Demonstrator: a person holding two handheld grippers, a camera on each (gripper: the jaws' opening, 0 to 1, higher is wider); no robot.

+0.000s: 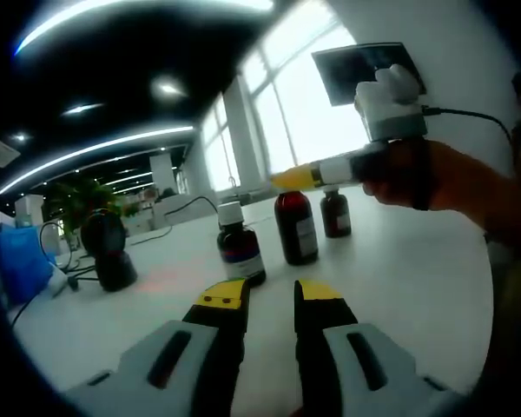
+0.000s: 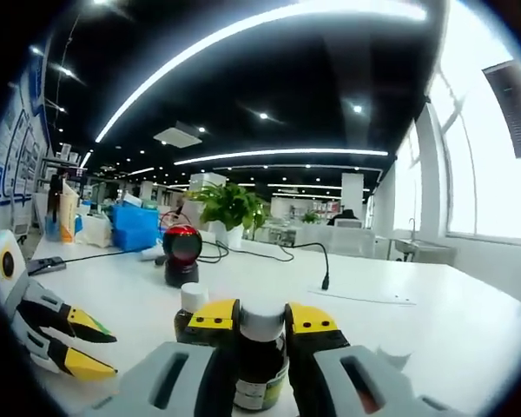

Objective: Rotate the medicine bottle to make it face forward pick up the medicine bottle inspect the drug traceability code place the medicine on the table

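Note:
Three brown medicine bottles stand in a row on the white table (image 1: 399,278). My right gripper (image 1: 293,179), held by a hand, comes in from the right and closes on the top of the middle bottle (image 1: 297,230). In the right gripper view that white-capped bottle (image 2: 262,352) sits between my right gripper's (image 2: 262,317) yellow-tipped jaws, which touch both its sides. Another bottle (image 2: 191,304) stands just behind it to the left. My left gripper (image 1: 269,295) hovers low in front of the nearest bottle (image 1: 240,245), open with nothing in it. The third bottle (image 1: 335,214) stands farthest back. The left gripper (image 2: 91,346) also shows at the left edge.
A black and red barcode scanner (image 2: 181,254) stands on the table behind the bottles, with cables trailing from it. A blue bag (image 1: 22,261) lies at the table's left end. A potted plant (image 2: 230,204) stands further back. Bare tabletop (image 2: 399,321) lies to the right.

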